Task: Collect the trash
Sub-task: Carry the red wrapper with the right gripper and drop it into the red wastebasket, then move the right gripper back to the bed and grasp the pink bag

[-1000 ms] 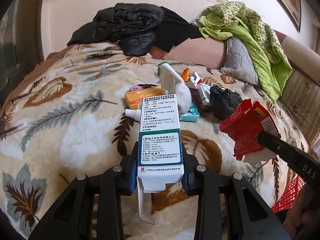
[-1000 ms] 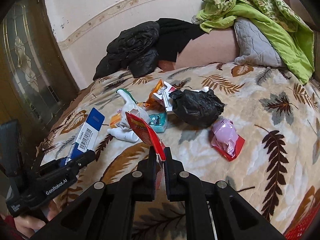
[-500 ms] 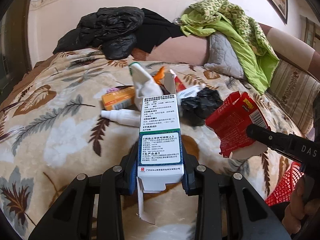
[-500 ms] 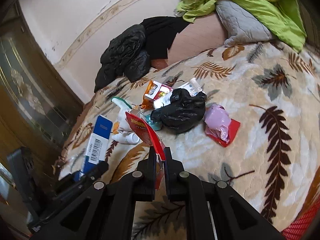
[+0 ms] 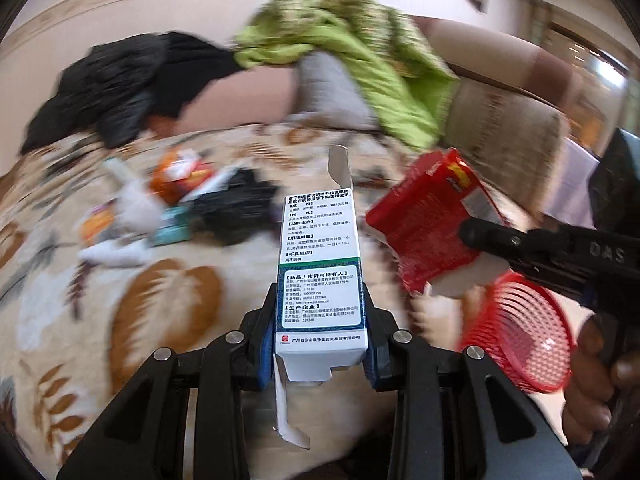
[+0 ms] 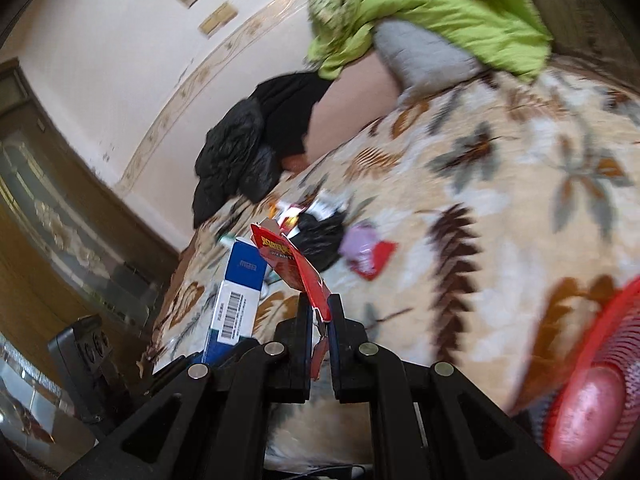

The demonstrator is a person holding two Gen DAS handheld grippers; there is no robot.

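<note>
My left gripper (image 5: 320,320) is shut on a white and blue medicine box (image 5: 320,272) with an open flap at each end. My right gripper (image 6: 319,312) is shut on a flattened red carton (image 6: 294,266), which the left wrist view shows as a red carton (image 5: 428,224) pinched by a black finger (image 5: 492,236). The medicine box (image 6: 236,300) stands to the left in the right wrist view. A red mesh basket (image 5: 520,332) sits low at the right, beside the bed. More trash lies on the leaf-patterned blanket (image 5: 80,288): a black bag (image 5: 236,208), an orange wrapper (image 5: 176,172), white pieces (image 5: 132,216).
A green quilt (image 5: 352,60) over a grey pillow (image 5: 328,88) and a black jacket (image 5: 112,84) lie at the headboard. A pink wad on a red wrapper (image 6: 368,252) rests on the blanket. A person's hand (image 5: 592,384) holds the right gripper. A dark wooden cabinet (image 6: 60,240) stands left.
Both grippers swung right with their boxes and rolled; the view is blurred. The red basket has come further into view at the right. Both grips are unchanged.
</note>
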